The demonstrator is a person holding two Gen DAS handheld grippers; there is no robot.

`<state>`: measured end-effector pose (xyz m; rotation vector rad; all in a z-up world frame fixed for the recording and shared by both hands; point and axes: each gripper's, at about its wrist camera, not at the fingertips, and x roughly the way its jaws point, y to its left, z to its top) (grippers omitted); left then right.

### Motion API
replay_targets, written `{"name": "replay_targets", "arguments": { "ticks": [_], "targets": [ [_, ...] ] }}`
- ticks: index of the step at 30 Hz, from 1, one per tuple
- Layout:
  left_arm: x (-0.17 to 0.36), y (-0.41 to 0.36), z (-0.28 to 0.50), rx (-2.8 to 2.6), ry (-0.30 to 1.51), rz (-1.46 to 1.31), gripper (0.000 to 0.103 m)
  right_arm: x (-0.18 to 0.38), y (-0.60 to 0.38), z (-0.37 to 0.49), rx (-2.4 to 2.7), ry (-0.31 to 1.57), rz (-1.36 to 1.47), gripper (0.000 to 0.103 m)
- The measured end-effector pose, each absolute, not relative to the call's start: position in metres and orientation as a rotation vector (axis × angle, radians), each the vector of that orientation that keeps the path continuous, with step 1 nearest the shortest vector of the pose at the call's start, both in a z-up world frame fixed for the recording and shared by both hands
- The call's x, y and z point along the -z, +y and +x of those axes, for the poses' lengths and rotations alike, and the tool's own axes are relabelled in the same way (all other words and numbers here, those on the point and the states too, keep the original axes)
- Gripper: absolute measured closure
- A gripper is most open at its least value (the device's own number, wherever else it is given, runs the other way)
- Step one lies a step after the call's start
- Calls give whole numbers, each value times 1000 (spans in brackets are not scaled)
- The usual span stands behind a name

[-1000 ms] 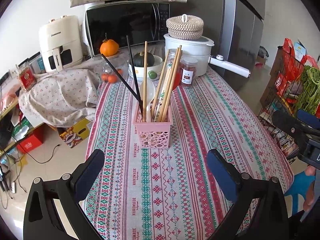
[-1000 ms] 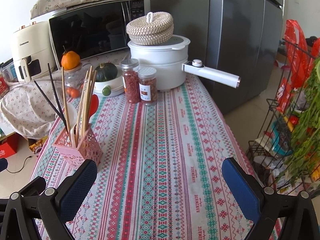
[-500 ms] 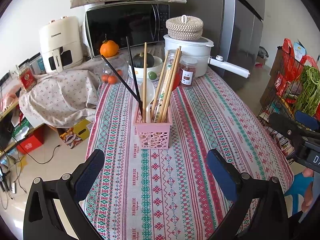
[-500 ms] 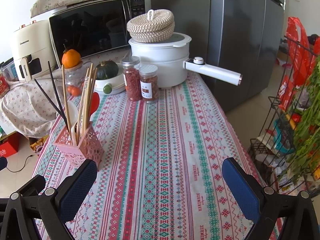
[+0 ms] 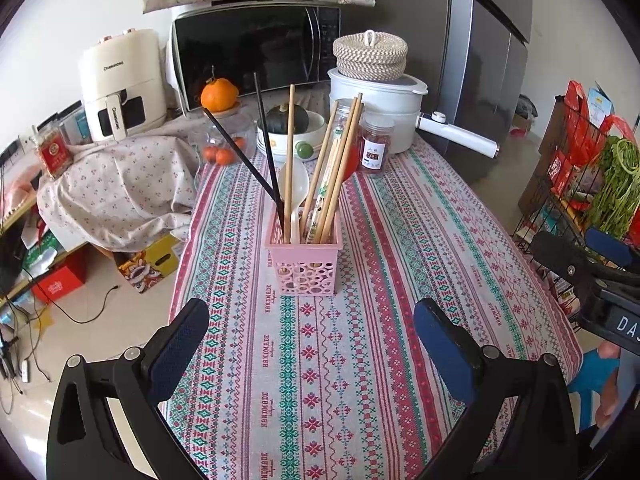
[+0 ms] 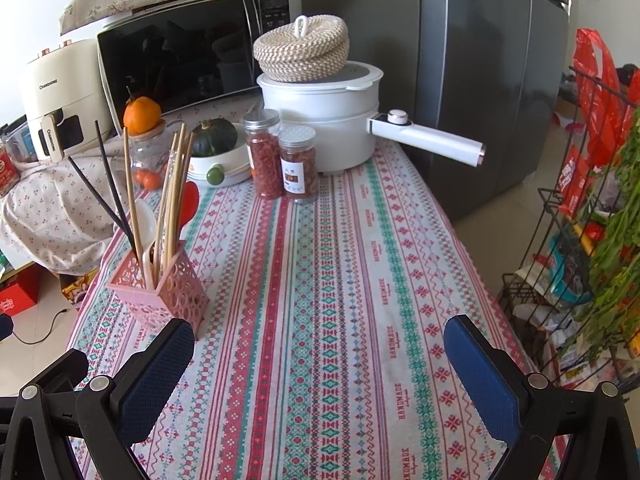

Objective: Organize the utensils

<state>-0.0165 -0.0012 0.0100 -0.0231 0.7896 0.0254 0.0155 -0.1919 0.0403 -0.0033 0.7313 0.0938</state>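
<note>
Between the left gripper's (image 5: 308, 334) spread, empty jaws lies bare tablecloth (image 5: 320, 380); ahead, the pink holder (image 5: 304, 266) keeps chopsticks (image 5: 340, 160) and 2 spoons upright. The right gripper (image 6: 318, 364), also agape, has it forward-left.

A pink perforated plastic square basket (image 5: 303, 258) is being stood upright on the patterned tablecloth (image 5: 384, 320), with wooden chopsticks (image 5: 336, 168), black chopsticks (image 5: 256, 156) and a white spoon (image 5: 294, 184) being held leaning inside.
</note>
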Motion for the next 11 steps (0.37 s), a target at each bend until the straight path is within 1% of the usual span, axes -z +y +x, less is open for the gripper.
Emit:
{"name": "replay_targets", "arguments": {
  "ticks": [11],
  "targets": [
    [-7, 8, -14, 27, 782, -116, 0, -37, -193, 15, -94, 734, -3, 1]
  ]
}}
